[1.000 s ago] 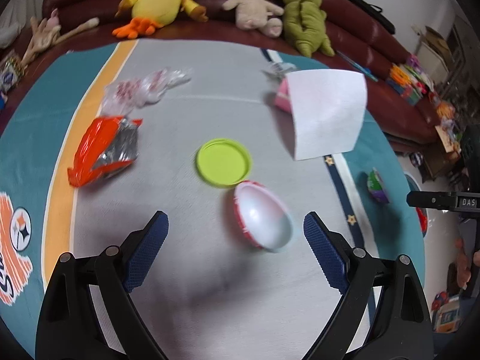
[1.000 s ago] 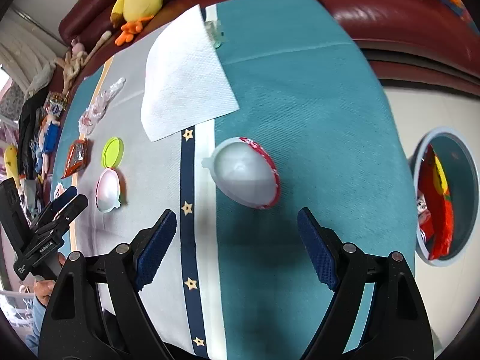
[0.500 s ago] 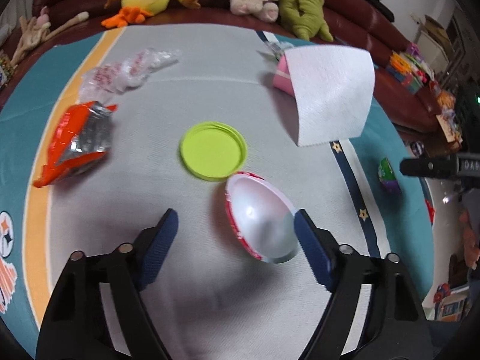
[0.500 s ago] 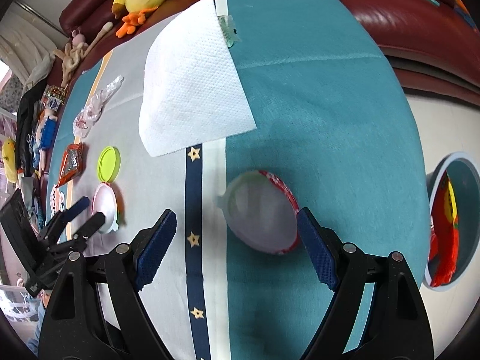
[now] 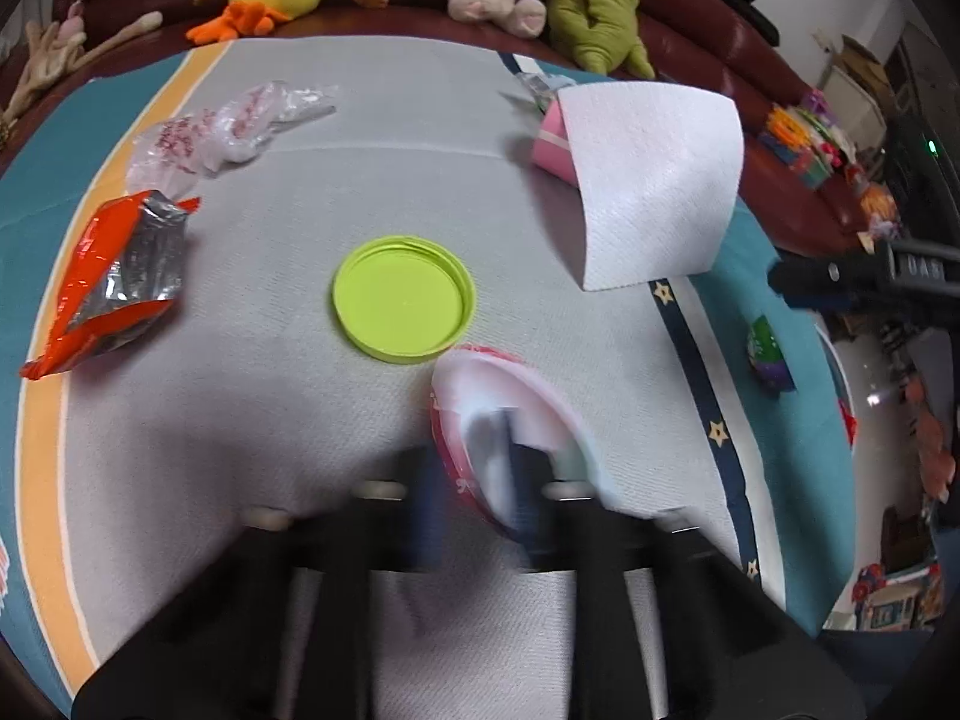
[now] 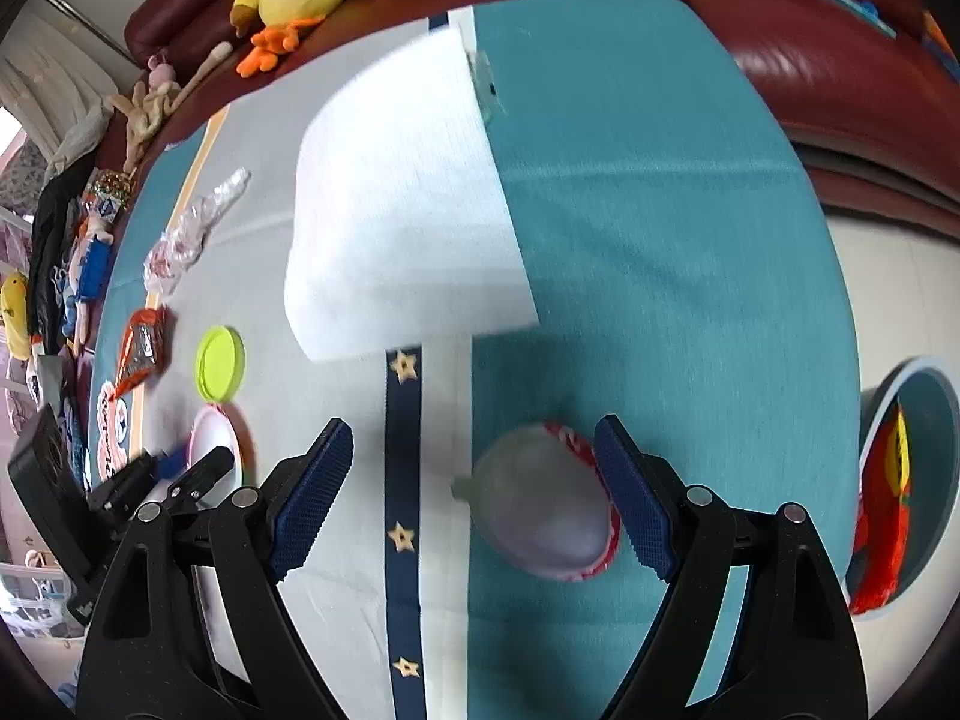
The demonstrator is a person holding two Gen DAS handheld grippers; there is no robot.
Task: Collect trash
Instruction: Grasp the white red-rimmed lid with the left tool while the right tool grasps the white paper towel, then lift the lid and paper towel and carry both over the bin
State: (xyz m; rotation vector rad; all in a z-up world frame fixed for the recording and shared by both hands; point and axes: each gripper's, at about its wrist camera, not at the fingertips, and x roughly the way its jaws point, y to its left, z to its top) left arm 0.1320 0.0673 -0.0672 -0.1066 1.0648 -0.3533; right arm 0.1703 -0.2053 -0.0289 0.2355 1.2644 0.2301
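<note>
In the left wrist view my left gripper (image 5: 474,498) is blurred with motion, its jaws closing around the near rim of a white, red-rimmed plastic cup (image 5: 510,420) lying on the grey mat. In the right wrist view my right gripper (image 6: 474,504) is open, its jaws on either side of a second red-rimmed cup (image 6: 540,510) lying on the teal mat. The left gripper and its cup (image 6: 213,441) also show at the far left of that view.
A green lid (image 5: 402,297), an orange foil wrapper (image 5: 114,276), a clear plastic bag (image 5: 228,126) and a white paper napkin (image 5: 648,180) over a pink box (image 5: 549,141) lie on the mat. A round bin (image 6: 906,480) holding red wrappers stands at the right. Plush toys line the sofa.
My left gripper has moved forward over its cup and its jaws have come much closer together. My right gripper has moved forward until its open jaws flank the second cup.
</note>
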